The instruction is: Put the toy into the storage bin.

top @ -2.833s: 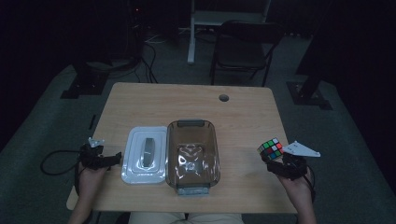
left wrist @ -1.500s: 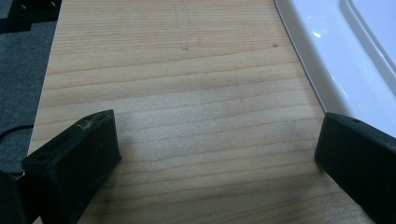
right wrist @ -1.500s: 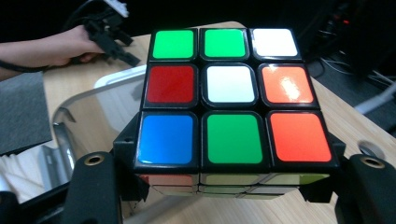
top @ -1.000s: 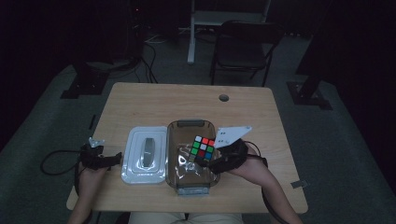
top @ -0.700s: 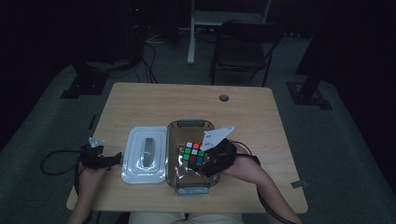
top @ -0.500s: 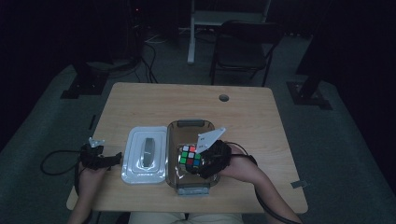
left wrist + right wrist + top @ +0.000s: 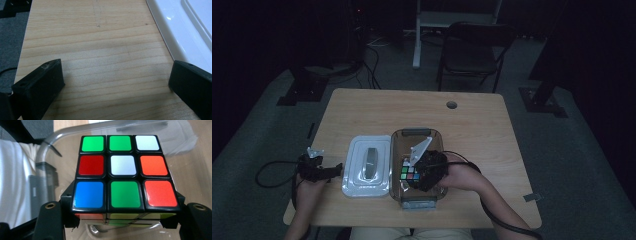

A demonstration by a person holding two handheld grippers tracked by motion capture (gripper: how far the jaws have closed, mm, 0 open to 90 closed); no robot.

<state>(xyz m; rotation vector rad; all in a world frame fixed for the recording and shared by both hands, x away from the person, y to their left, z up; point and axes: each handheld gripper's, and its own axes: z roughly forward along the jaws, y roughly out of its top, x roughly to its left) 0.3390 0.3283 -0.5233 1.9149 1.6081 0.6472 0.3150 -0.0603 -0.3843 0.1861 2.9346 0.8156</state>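
A scrambled puzzle cube [image 7: 410, 174] [image 7: 123, 173] with green, red, white, orange and blue stickers is clamped between the black jaws of my right gripper [image 7: 416, 176] [image 7: 122, 220]. The cube hangs low inside the clear plastic box [image 7: 404, 137] [image 7: 50, 142] near the table's front middle. The box's white lid [image 7: 368, 166] [image 7: 175, 27] lies flat just left of it. My left gripper [image 7: 334, 169] [image 7: 116, 85] rests open on the bare wood at the front left, its right jaw next to the lid's edge, nothing between the jaws.
The wooden table [image 7: 422, 115] has a cable hole [image 7: 452, 105] at the back right. A dark chair [image 7: 474, 47] and stand legs sit on the floor behind. Cables trail from both grippers over the table's front edge.
My right gripper has carried the cube leftward and down, from above the box's right side into the box. The left gripper has stayed put.
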